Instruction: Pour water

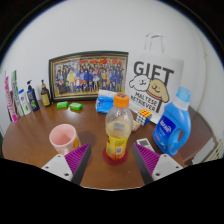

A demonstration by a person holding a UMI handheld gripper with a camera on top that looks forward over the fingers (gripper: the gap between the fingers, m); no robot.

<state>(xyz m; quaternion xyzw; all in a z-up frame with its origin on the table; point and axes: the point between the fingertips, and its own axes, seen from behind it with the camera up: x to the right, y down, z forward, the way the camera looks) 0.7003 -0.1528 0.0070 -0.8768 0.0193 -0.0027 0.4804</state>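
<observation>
Nothing poured yet, I'd say: the orange-capped bottle (118, 128) stands upright between the gripper (113, 158)'s spread fingers, gaps either side, not grasped. The pink cup (64, 137) waits at about nine o'clock from it, apparently empty.

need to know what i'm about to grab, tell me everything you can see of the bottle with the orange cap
The bottle with the orange cap is a clear plastic one holding a yellow-orange liquid nearly to the neck, with a label band low on its body. Its orange cap is on. It stands upright on the round wooden table, just ahead of the hand-held gripper, centred between its open fingers, neither visibly pressing it. A pink cup stands apart to one side, a blue detergent bottle to the other.
</observation>
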